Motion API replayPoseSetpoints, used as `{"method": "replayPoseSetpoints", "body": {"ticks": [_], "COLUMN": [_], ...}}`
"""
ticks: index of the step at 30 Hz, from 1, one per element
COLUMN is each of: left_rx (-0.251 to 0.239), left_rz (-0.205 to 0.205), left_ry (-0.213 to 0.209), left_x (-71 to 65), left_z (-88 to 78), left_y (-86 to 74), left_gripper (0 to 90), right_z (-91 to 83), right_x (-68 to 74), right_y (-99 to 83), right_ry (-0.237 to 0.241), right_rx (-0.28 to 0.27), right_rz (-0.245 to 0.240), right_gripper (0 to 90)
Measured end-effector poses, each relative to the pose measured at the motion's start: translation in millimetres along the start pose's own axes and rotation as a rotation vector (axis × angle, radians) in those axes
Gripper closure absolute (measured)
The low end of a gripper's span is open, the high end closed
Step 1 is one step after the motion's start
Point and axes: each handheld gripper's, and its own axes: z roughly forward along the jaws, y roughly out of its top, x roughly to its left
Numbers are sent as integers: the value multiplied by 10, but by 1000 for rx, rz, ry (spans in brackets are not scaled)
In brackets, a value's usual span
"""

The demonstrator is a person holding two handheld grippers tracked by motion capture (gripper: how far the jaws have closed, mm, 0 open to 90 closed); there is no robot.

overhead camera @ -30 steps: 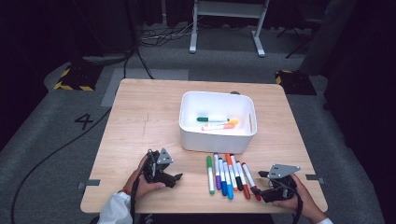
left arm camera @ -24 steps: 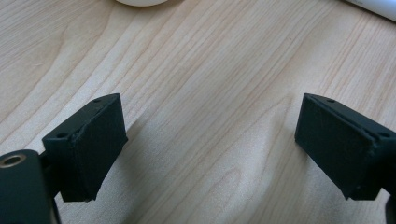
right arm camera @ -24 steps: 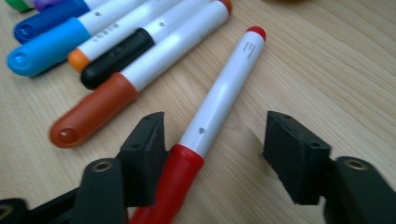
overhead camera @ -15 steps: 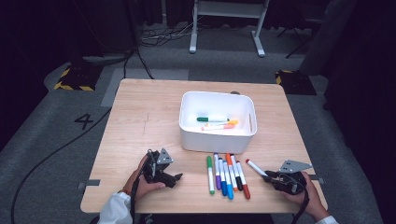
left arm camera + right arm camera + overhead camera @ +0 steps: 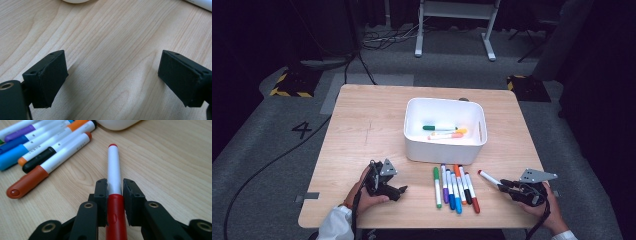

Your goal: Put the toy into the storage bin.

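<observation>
A red-capped white marker sticks out toward the table's middle from my right gripper, which is shut on it just above the red cap, near the front right corner. To its left lies a row of several markers in green, purple, blue, orange and red. Behind them stands a white bin with a green marker and an orange one inside. At the front left, my left gripper rests low over bare wood, open, nothing between its jaws.
The wooden table has bare room on its left half and behind the bin. The front edge runs close below both hands. Beyond the table are a cable on the grey floor and a white stand.
My right gripper closed on the red marker and drew it to the right, out of the row. The left gripper has stayed where it was.
</observation>
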Motion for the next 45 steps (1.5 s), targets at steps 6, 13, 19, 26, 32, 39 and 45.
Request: {"method": "replayPoseSetpoints", "body": {"ticks": [6,13,19,26,32,39,45], "left_rx": [0,0,0,0,0,0,0], "left_rz": [0,0,0,0,0,0,0], "left_ry": [0,0,0,0,0,0,0], "left_x": [0,0,0,0,0,0,0], "left_z": [0,0,0,0,0,0,0], "left_y": [0,0,0,0,0,0,0], "left_gripper": [90,90,90,90,90,90,90], "right_z": [-155,-318,-435,-599,-757,-792,-700], "right_x": [-58,-95,-128,-129,-164,-195,-191], "right_y": [71,244,417,666,859,1166,1405], "right_ry": [-11,-21,-47,-59,-70,-59,-31], "right_rx": [-61,-110,-137,-172,-212,-235,-233], "right_rz": [6,-39,-78,-134,-159,-197,-227], "right_gripper": [747,748,748,748,748,748,748]}}
